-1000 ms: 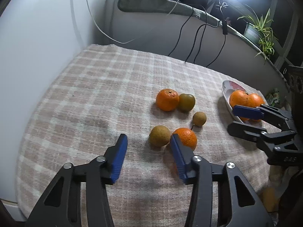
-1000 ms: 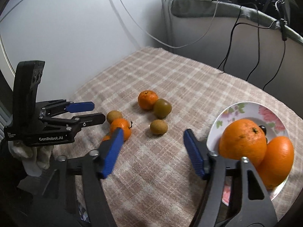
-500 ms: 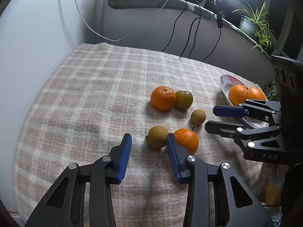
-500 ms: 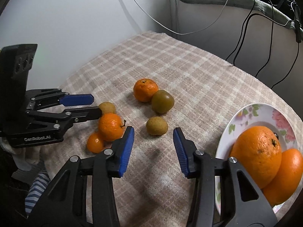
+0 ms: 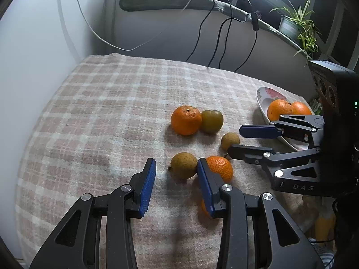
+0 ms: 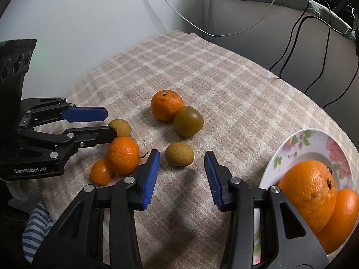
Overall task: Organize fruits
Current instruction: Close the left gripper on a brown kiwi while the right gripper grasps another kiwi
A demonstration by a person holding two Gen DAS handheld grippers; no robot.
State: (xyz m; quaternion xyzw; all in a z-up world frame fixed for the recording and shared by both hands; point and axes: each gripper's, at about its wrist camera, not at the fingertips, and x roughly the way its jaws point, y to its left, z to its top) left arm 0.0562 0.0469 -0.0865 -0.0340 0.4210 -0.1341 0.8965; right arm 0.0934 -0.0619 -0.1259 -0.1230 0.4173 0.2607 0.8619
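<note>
Both grippers hover with jaws apart over loose fruit on a checked cloth, holding nothing.

Left gripper (image 5: 176, 177) points down at the near cluster, its blue pads spread with only bare cloth (image 5: 101, 112) between them; a brown fruit (image 5: 182, 165) lies just beyond the tips, touching a mandarin (image 5: 221, 169) partly hidden behind the right-side pad. Farther back, a bigger mandarin (image 5: 185, 120) touches an olive-green fruit (image 5: 212, 121). To the right, a small brown fruit (image 6: 179, 157) sits just ahead of the right gripper (image 6: 182, 174), whose pads stand apart and touch nothing. At the far right, a flowered plate (image 6: 298, 143) near the cloth's edge carries two large oranges (image 6: 307, 190), pressed side by side.
</note>
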